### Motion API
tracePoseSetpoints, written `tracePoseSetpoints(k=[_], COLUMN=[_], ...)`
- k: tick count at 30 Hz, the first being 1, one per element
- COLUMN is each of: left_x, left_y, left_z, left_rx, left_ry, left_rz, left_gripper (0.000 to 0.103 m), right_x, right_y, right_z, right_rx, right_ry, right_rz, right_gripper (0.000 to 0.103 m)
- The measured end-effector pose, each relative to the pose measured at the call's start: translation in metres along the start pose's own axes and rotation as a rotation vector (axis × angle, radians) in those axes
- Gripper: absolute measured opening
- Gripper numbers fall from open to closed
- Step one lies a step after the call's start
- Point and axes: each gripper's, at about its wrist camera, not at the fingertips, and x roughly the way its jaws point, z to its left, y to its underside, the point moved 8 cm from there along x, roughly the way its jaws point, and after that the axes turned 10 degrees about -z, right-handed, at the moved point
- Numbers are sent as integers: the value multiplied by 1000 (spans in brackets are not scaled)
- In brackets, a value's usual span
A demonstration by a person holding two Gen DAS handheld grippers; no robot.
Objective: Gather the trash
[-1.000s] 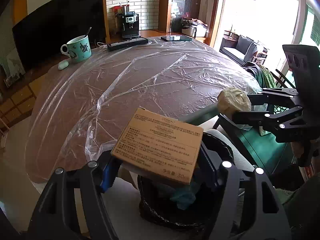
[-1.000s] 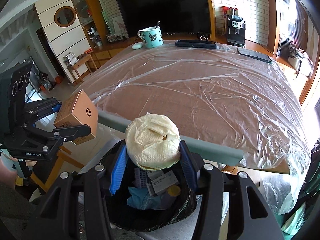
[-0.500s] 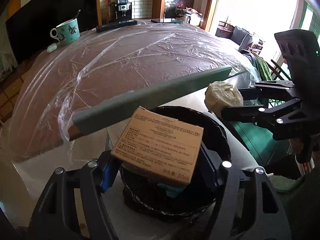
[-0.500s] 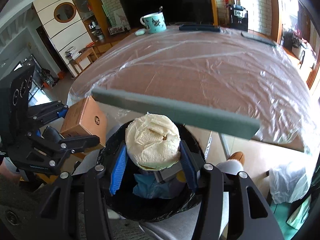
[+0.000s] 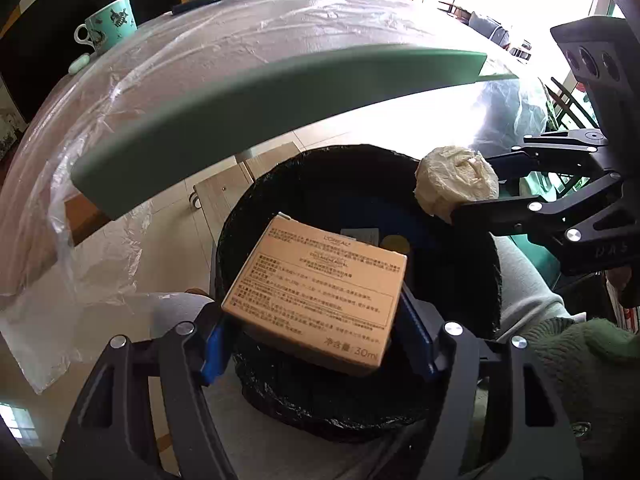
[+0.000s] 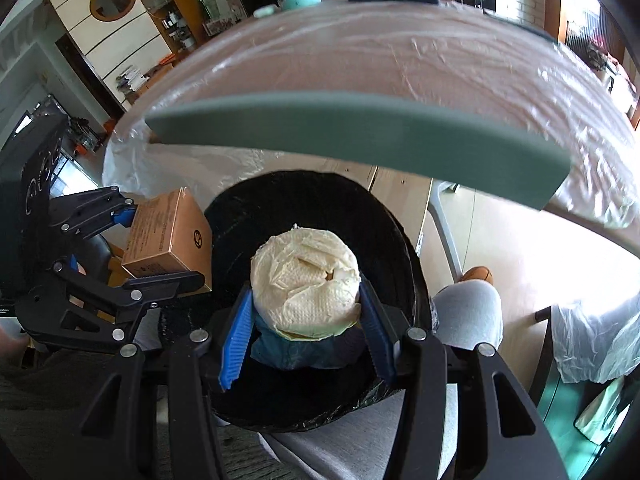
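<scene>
My left gripper is shut on a brown cardboard box and holds it over the near left rim of a black-lined trash bin. My right gripper is shut on a crumpled ball of cream paper towel and holds it over the bin's opening. In the left wrist view the right gripper holds the paper ball at the bin's far right rim. In the right wrist view the left gripper holds the box at the bin's left rim. Blue and other trash lies inside the bin.
The table edge with a grey-green rim hangs just above and beyond the bin, covered in clear plastic sheet. A teal mug stands at the table's far side. A person's grey-trousered leg is right of the bin.
Both grippers have come down and back from table height to below the table edge, over the bin, each still holding its item.
</scene>
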Motion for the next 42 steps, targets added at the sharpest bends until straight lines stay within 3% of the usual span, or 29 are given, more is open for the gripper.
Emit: tracePoseSetpoints(k=[11, 14, 15, 16, 18, 22, 24, 28, 31, 33, 37, 42], left_x=[23, 27, 29, 31, 33, 17, -8, -70, -99, -94, -42, 13], left_y=[4, 5, 6, 7, 8, 1, -16, -77, -137, -161, -193, -206], left_z=[5, 4, 3, 2, 1, 4, 4, 19, 58, 86, 158, 222], left_rx=[12, -2, -11, -17, -17, 20, 20, 12, -26, -67, -209, -338], left_ry=[-10, 21, 44, 61, 64, -11, -12, -9, -106, -176, -250, -278], left_rz=[45, 62, 74, 84, 94, 106, 96, -105, -331, -406, -355, -272], left_gripper=[70, 76, 87, 94, 94, 94, 94, 95, 102, 102, 102, 102], right_x=[18, 21, 20, 20, 18, -7, -32, -88, -101, -94, -57, -10], right_y=[9, 10, 10, 10, 9, -2, -18, -82, -133, -162, -208, -225], right_z=[-7, -6, -6, -7, -11, -9, -4, -10, -40, -70, -141, -208], right_rx=[-9, -8, -10, -5, 32, 82, 81, 17, 25, 38, 90, 153], right_ry=[32, 40, 51, 64, 64, 38, -3, 64, 125, 178, 301, 388], right_rz=[38, 44, 41, 36, 15, -17, -67, -269, -361, -386, -365, -272], right_gripper=[51, 51, 53, 67, 80, 80, 81, 99, 99, 99, 99, 99])
